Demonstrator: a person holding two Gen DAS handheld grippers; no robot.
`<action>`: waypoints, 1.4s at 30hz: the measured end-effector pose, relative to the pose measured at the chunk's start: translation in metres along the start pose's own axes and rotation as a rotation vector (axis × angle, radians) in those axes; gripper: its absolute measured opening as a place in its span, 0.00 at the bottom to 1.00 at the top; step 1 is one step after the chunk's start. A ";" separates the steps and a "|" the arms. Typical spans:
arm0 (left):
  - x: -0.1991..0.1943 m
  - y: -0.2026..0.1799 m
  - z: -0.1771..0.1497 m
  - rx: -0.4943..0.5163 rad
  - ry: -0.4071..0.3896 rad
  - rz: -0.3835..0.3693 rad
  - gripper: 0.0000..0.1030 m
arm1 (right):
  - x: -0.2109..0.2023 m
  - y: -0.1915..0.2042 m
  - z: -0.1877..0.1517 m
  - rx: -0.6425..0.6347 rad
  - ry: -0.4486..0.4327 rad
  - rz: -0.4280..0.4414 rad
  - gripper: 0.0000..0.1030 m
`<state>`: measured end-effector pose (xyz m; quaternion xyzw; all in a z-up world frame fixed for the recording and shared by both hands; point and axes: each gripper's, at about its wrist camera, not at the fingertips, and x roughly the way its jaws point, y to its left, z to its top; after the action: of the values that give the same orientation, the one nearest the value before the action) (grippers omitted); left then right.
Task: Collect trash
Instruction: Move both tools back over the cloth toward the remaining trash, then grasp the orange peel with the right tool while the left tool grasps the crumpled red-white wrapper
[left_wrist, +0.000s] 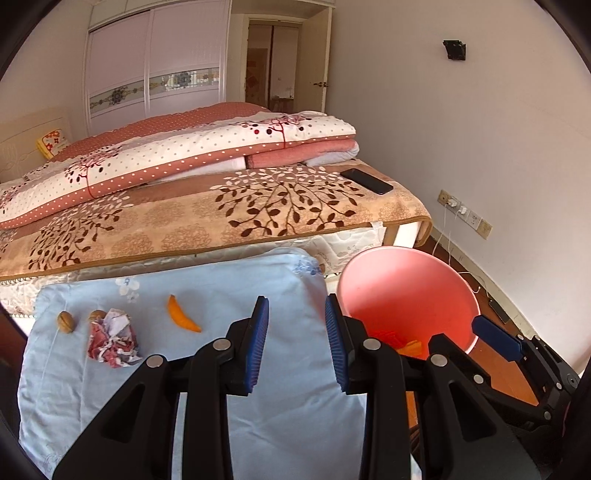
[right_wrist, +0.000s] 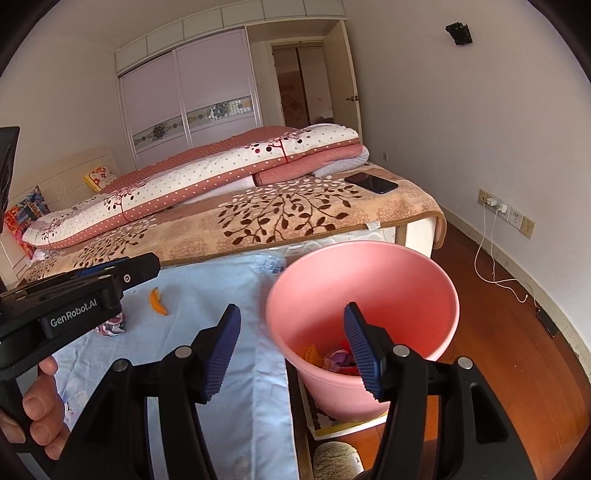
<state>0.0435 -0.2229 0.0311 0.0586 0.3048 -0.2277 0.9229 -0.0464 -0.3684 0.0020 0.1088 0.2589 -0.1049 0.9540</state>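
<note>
From your left wrist camera, you look across a pale blue pillow (left_wrist: 184, 369) of smooth cotton, lying at the edge of a bed (left_wrist: 258, 206) spread with a plush tan blanket printed with brown leaves. On the pillow lie the trash pieces: a curved orange peel (left_wrist: 181, 314), a crumpled paper wad (left_wrist: 112, 341) in red and white, and two brown walnuts (left_wrist: 66, 322) left of it. Your left gripper (left_wrist: 297, 343) hovers above the pillow, its ribbed blue fingers (left_wrist: 256, 343) apart with nothing between them. To the right stands a round pink plastic bin (left_wrist: 406, 295) on the reddish wood floor (left_wrist: 495, 369); orange scraps show at its bottom. A black phone (left_wrist: 365, 181) rests on the blanket, and a folded dotted quilt (left_wrist: 184, 155) lies behind it. A white sliding wardrobe (left_wrist: 155, 66) fills the far wall.

From your right wrist camera, your right gripper (right_wrist: 291, 347) hangs at the bin's (right_wrist: 362, 280) near rim, fingers (right_wrist: 221, 354) apart and empty, one over the pillow (right_wrist: 236, 295), the other inside the bin's mouth. Only here do you see the bin's contents plainly: orange pieces and a crumpled coloured wad. Your left hand (right_wrist: 40, 413) grips its black tool at the left edge, hiding the walnuts and most of the paper wad (right_wrist: 110, 326); the peel (right_wrist: 157, 302) stays visible. White charging cables (right_wrist: 491, 258) trail from wall sockets to the floor (right_wrist: 517, 350).
</note>
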 end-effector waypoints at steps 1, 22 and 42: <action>-0.004 0.005 -0.001 -0.003 -0.008 0.019 0.31 | -0.002 0.006 0.000 -0.006 -0.005 0.010 0.56; -0.041 0.106 -0.033 -0.152 -0.019 0.197 0.31 | 0.011 0.117 -0.010 -0.187 0.031 0.119 0.60; -0.018 0.209 -0.086 -0.396 0.129 0.152 0.31 | 0.104 0.174 -0.002 -0.215 0.173 0.217 0.60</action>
<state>0.0802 -0.0094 -0.0341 -0.0867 0.3966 -0.0890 0.9095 0.0845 -0.2169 -0.0266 0.0421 0.3366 0.0366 0.9400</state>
